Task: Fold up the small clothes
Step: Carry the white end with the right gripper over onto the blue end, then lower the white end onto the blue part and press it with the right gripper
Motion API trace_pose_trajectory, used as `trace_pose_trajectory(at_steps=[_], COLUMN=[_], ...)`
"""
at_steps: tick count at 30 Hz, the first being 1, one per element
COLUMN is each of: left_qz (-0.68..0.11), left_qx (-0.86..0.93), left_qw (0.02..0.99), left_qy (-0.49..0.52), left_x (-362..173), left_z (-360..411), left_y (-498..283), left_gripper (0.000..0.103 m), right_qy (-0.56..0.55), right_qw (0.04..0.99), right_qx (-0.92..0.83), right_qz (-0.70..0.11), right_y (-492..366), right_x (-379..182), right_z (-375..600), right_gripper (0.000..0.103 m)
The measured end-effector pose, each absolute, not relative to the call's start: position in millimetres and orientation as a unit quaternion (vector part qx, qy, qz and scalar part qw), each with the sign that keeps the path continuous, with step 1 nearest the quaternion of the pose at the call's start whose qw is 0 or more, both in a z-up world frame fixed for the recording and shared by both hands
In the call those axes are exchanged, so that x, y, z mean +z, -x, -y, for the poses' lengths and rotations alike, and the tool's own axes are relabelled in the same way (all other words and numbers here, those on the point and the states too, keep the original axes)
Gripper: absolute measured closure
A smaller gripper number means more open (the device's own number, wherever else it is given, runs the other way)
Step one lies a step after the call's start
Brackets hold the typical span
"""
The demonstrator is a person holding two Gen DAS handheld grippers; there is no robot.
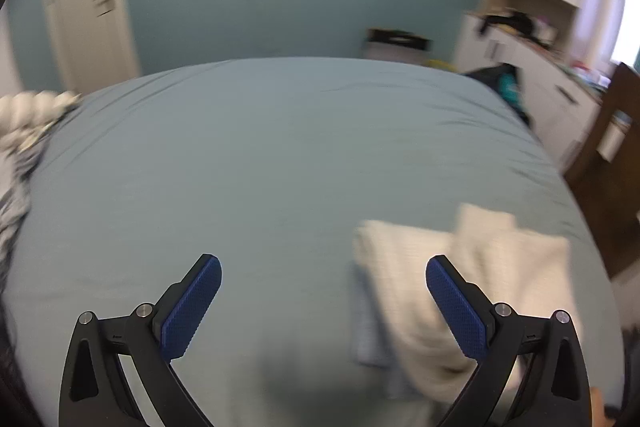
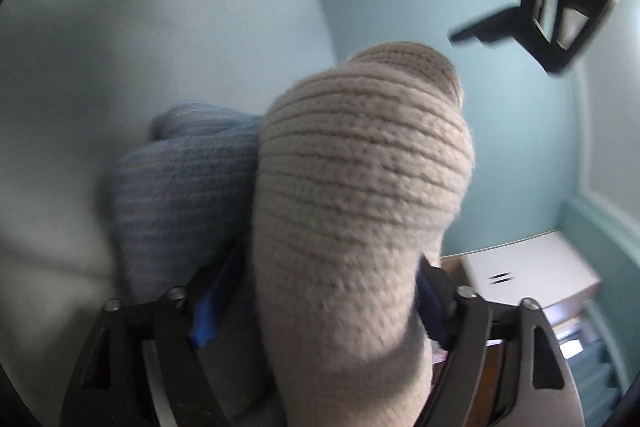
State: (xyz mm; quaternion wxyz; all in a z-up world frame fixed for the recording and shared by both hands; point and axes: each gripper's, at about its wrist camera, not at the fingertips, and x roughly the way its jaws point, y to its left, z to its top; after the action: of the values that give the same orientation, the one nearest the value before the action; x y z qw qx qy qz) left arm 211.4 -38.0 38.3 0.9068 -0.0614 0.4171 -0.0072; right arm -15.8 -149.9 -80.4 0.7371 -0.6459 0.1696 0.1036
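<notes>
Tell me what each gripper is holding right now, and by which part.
The left gripper is open over the bed sheet and holds nothing. The cream knitted garment lies between the right gripper's wide jaws; whether they grip it cannot be told.

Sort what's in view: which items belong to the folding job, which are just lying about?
Job: cream knit garment, blue knit piece, bed, left gripper, right gripper.
Lying about: striped bedding, dark clothes, black bin.

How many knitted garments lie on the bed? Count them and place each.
2. The cream knitted garment lies near the grey-blue bed front right edge; the pale blue knitted garment sits beside it, partly beneath. Blur may hide more in the striped heap at left.
</notes>
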Motion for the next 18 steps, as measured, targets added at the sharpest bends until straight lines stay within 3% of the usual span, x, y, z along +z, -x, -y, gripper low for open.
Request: trace_pose_trajectory(at_steps=[1,3,11,15,18], left_qz=[-0.416,-0.414,-0.431,-0.447,-0.475], left_qx=[-0.028,-0.046,-0.006,0.014,0.017], left_qw=[0.907,0.908,0.895,0.88,0.868], left_qy=[0.06,0.052,-0.117,-0.158,-0.142], left_x=[37,34,-5,-14,-27], left_z=[47,61,116,124,120], left_y=[-214,-220,-232,-231,-236], left_gripper=[0.0,0.0,0.0,0.0,0.0], right_qy=[0.611,0.544,0.204,0.015,-0.057], right_qw=[0.752,0.784,0.914,0.905,0.876], right_qx=[0.138,0.184,0.159,0.126,0.132], right_qz=[-0.203,-0.238,-0.312,-0.407,-0.46], right_y=[20,28,0,-65,-87], right_x=[-63,-34,64,56,46], right_z=[155,168,287,327,348], right_gripper=[0.011,0.008,0.007,0.006,0.006])
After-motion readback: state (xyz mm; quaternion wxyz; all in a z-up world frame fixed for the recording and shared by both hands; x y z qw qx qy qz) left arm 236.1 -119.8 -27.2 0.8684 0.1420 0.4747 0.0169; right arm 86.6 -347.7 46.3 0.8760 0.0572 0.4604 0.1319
